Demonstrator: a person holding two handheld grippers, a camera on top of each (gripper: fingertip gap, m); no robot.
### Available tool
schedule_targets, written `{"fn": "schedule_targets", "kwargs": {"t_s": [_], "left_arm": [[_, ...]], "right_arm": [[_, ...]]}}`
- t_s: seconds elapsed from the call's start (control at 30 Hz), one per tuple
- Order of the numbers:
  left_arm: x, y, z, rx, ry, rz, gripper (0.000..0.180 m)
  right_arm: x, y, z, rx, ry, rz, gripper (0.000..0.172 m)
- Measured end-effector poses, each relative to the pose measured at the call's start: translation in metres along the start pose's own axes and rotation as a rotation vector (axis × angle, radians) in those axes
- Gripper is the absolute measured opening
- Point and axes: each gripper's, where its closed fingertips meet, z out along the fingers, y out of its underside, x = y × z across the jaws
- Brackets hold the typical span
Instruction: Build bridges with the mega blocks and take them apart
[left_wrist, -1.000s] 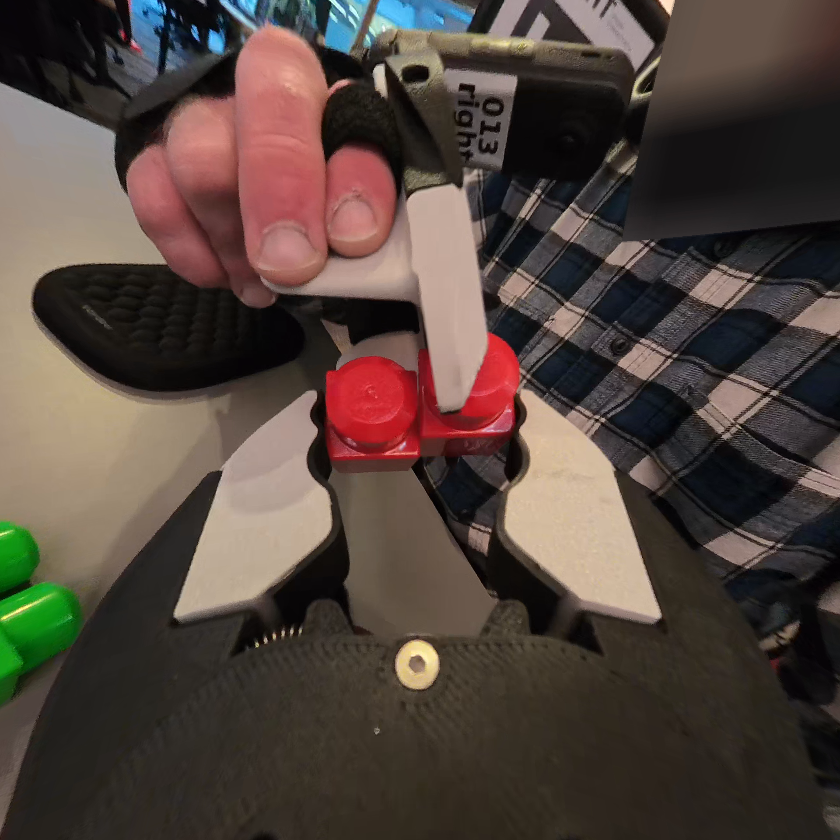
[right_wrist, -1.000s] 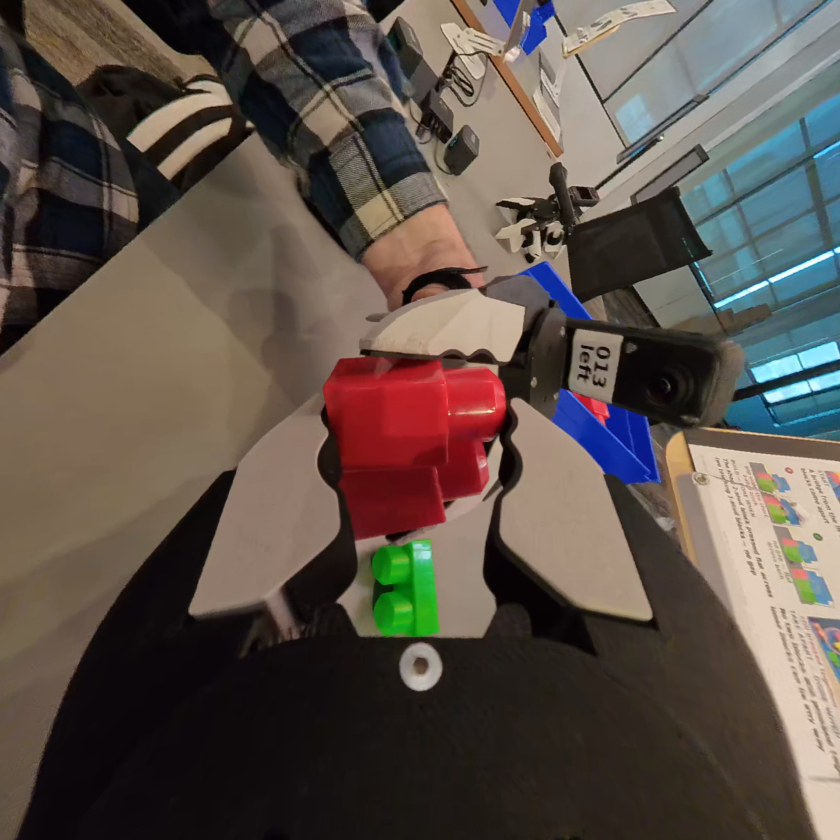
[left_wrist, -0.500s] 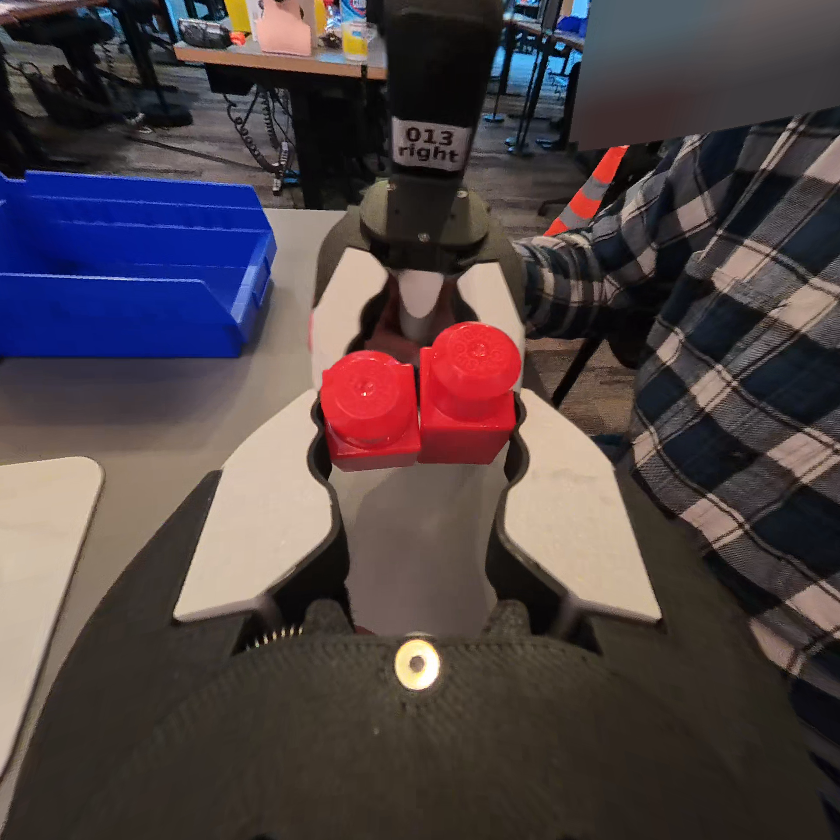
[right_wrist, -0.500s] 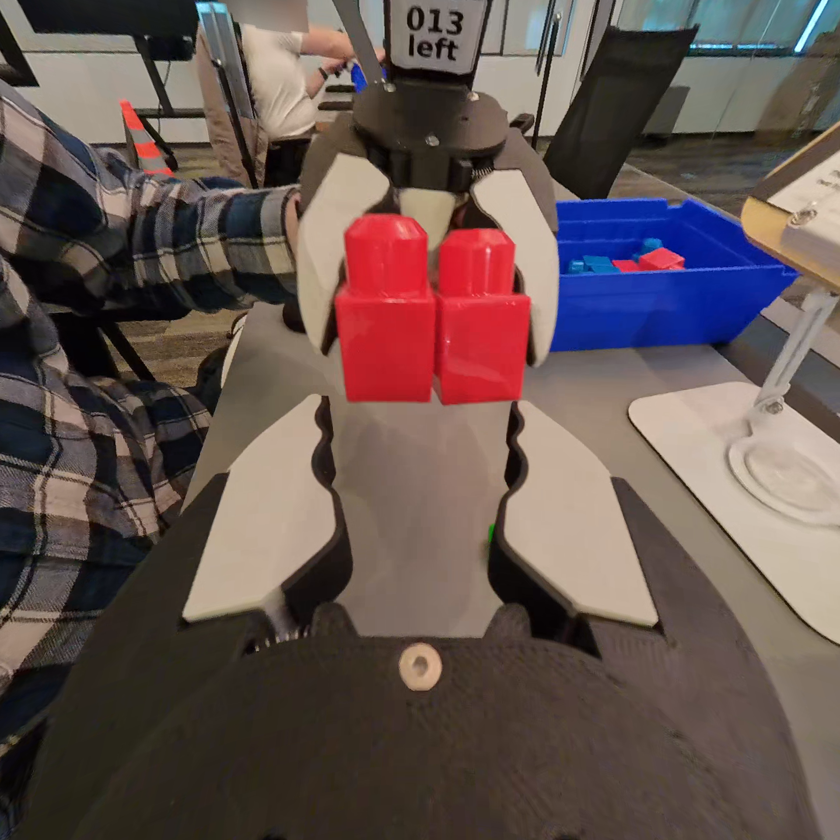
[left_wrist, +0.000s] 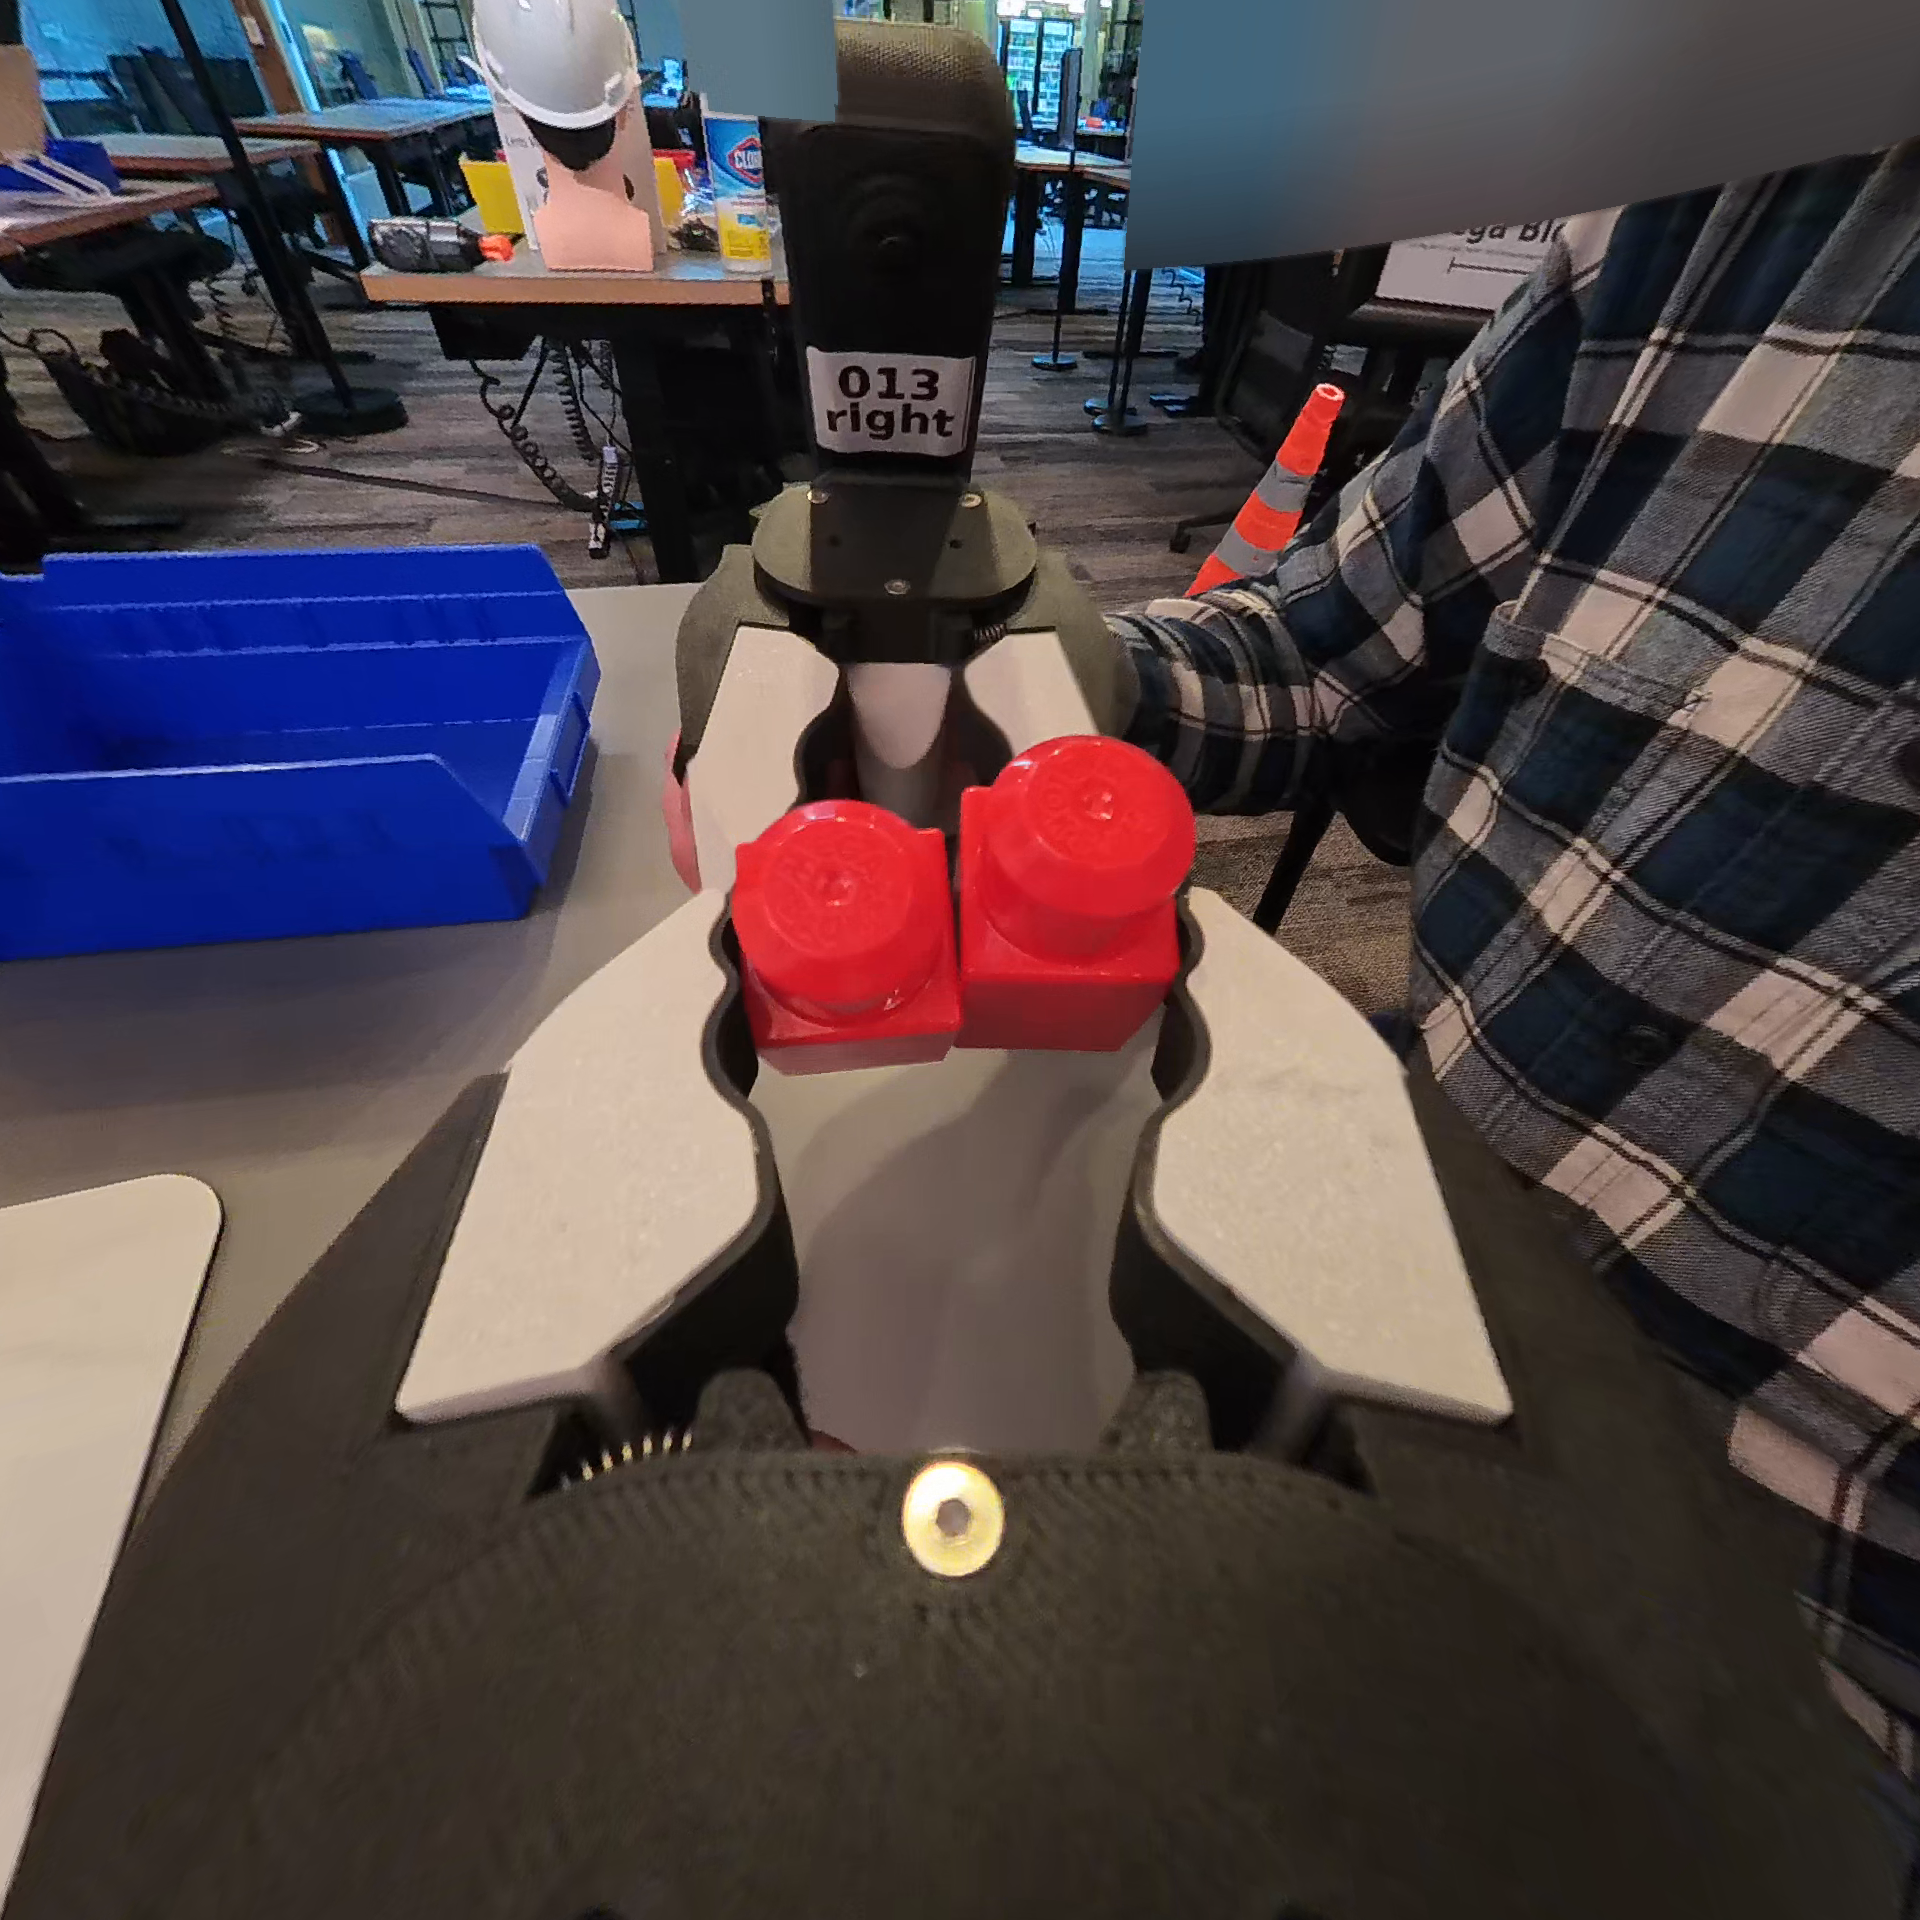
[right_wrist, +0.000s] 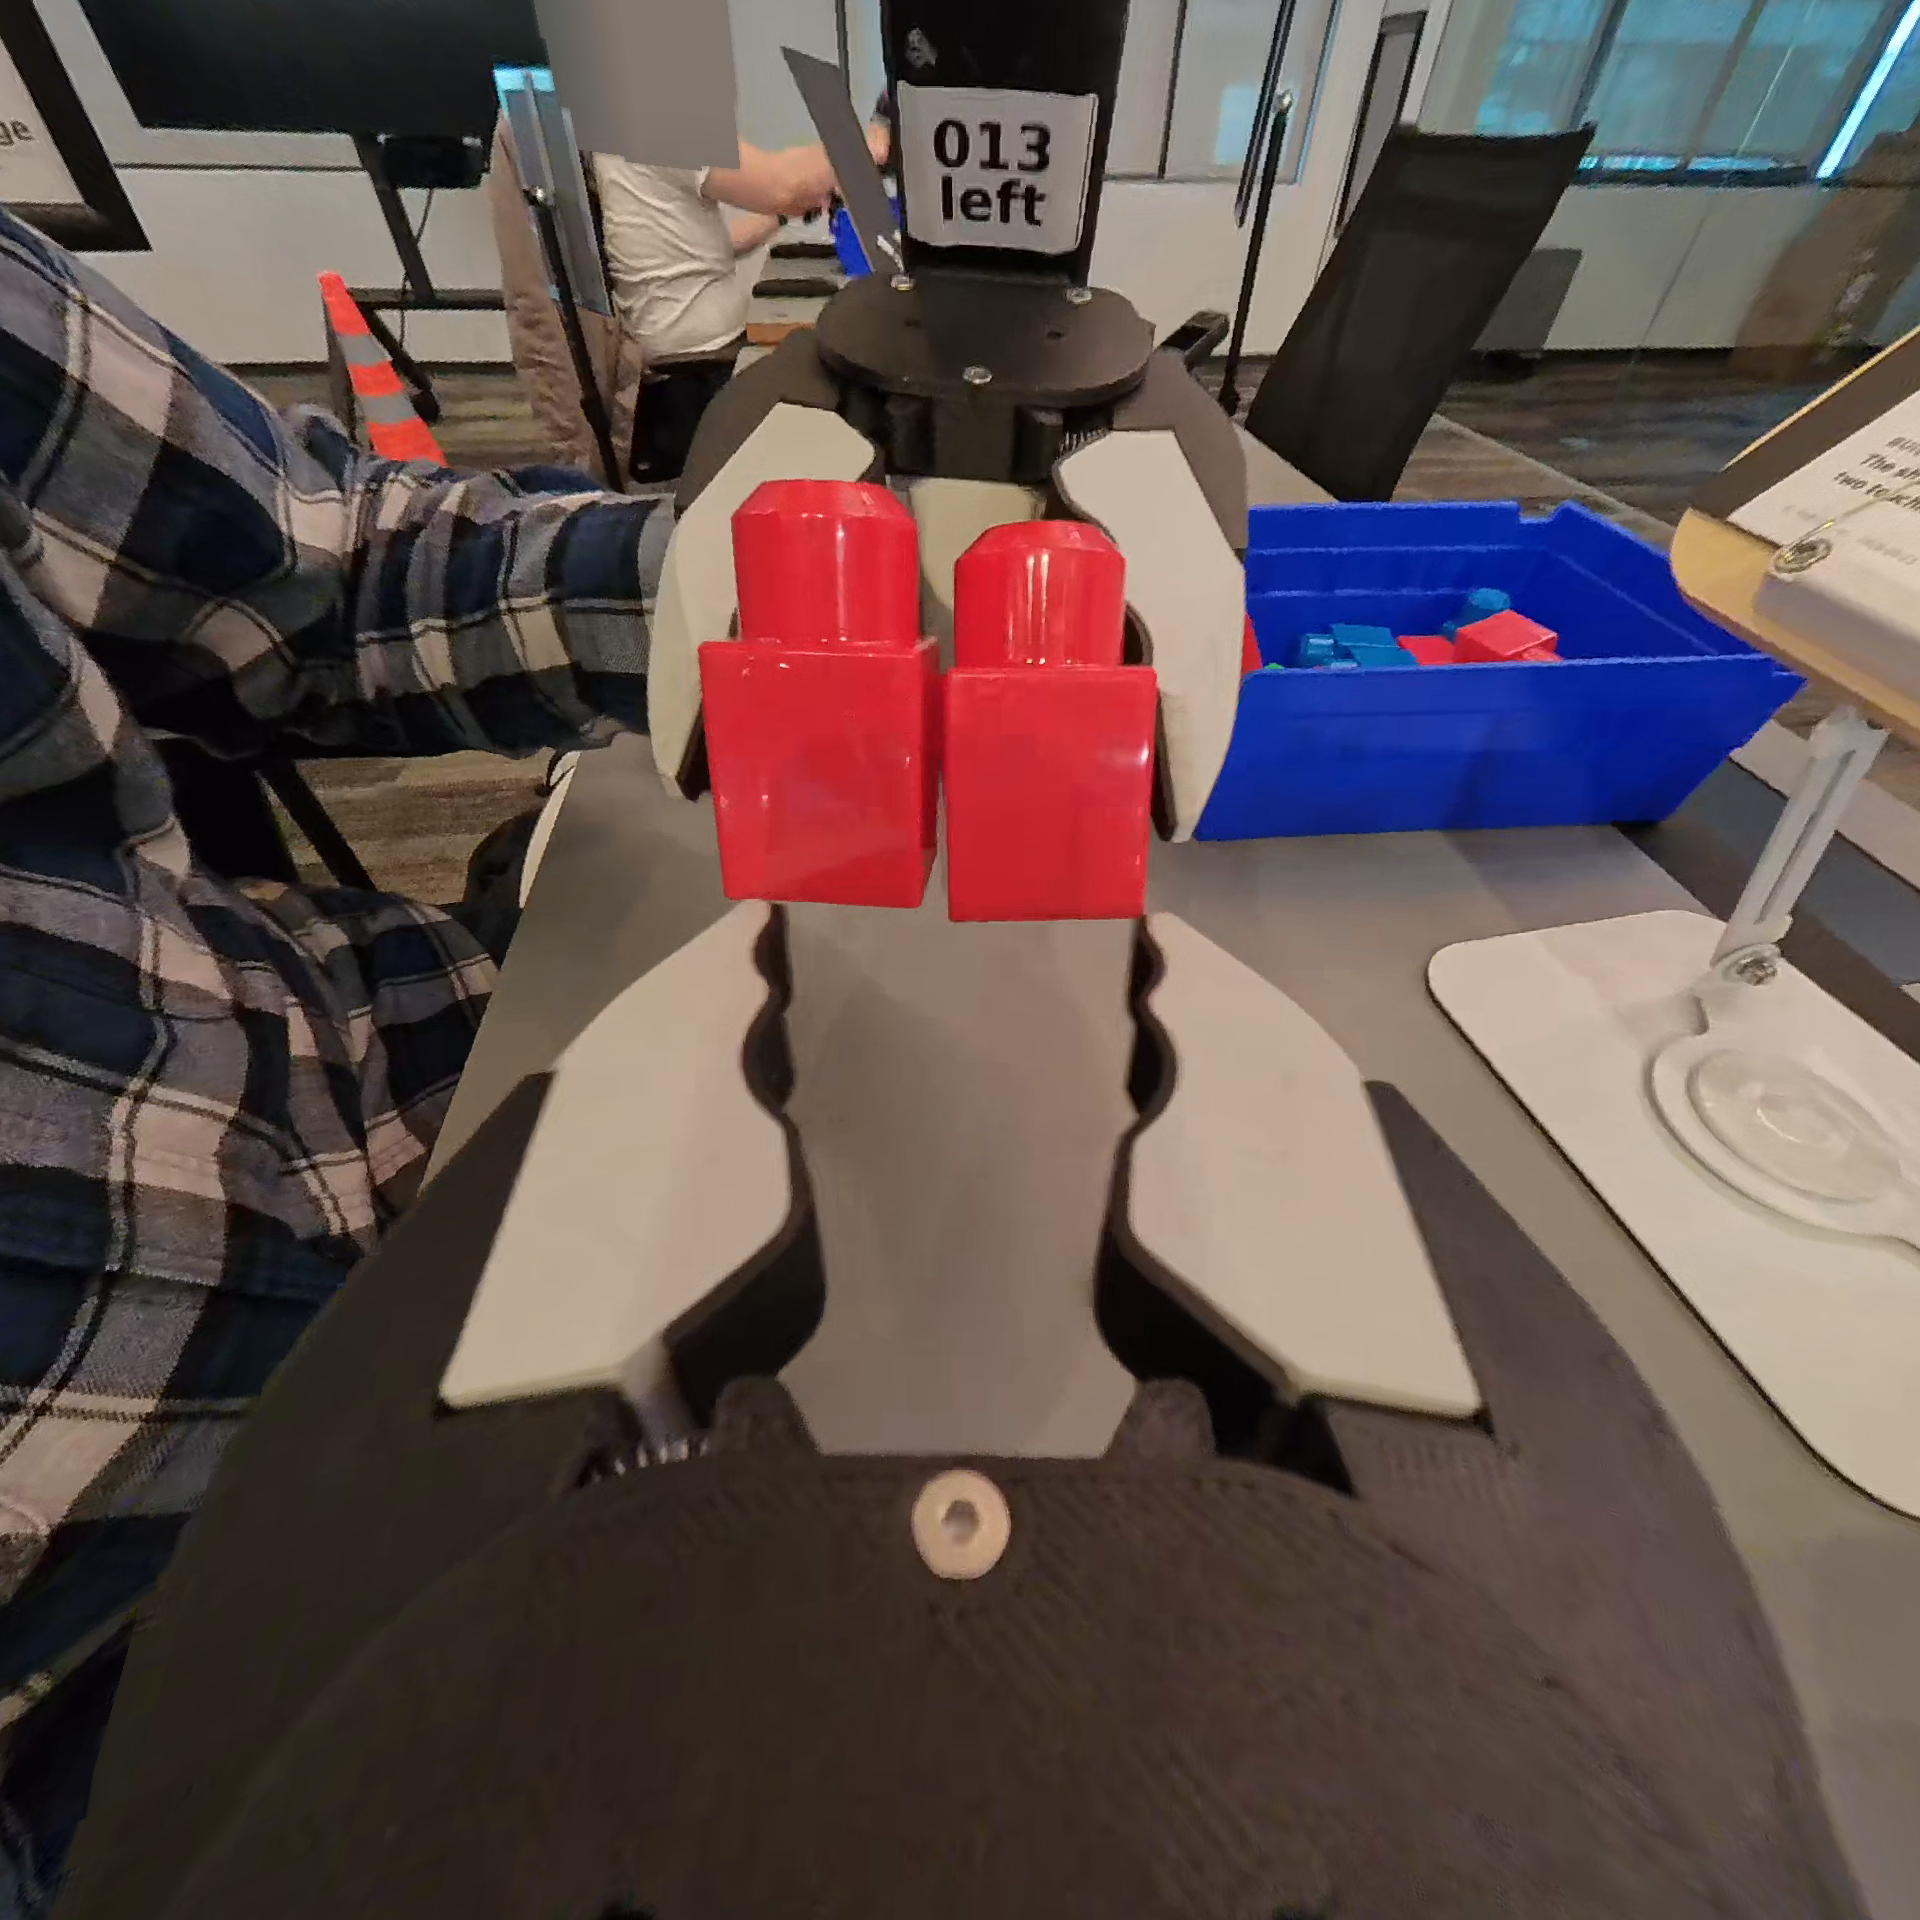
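Each claw carries a white sticker with black print on its black camera housing, one (left_wrist: 891, 403) seen facing the left wrist view and one (right_wrist: 992, 171) facing the right wrist view. Further back stand a labelled white wipes canister (left_wrist: 740, 197) on a brown desk, a white sign (left_wrist: 1455, 265) with dark print, and a clipped white instruction sheet (right_wrist: 1860, 468) on a tilted wooden stand.

The two glossy red plastic single-stud blocks (left_wrist: 956, 914) sit side by side, held above the grey surface (left_wrist: 260, 1039), one slightly higher than the other, studs rounded and faintly embossed. The left claw (left_wrist: 956, 966) is clenched on the pair, its grey fingers pressing the outer sides of the block bases. The right claw (right_wrist: 956, 925) stands released, its fingertips just below the blocks (right_wrist: 925, 769) and apart from them.

A blue plastic bin (right_wrist: 1507, 727) on the surface holds loose blue and red blocks (right_wrist: 1455, 639).
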Motion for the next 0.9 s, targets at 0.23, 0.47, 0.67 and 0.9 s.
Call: {"fn": "schedule_targets", "kwargs": {"t_s": [0.23, 0.47, 0.67, 0.9], "left_arm": [[-0.001, 0.001, 0.002, 0.021, -0.007, 0.009, 0.075], [-0.001, 0.001, 0.005, 0.02, -0.013, 0.021, 0.075], [-0.002, -0.003, 0.005, 0.027, -0.021, 0.025, 0.075], [-0.005, -0.012, 0.005, 0.085, -0.036, -0.014, 0.076]], "right_arm": [[-0.004, -0.006, 0.0, 0.011, 0.003, -0.023, 0.075], [-0.004, -0.008, 0.001, 0.027, 0.01, -0.006, 0.071], [-0.003, -0.011, 0.001, 0.076, 0.013, -0.001, 0.071], [0.0, -0.019, -0.002, 0.194, 0.011, 0.031, 0.071]]}}
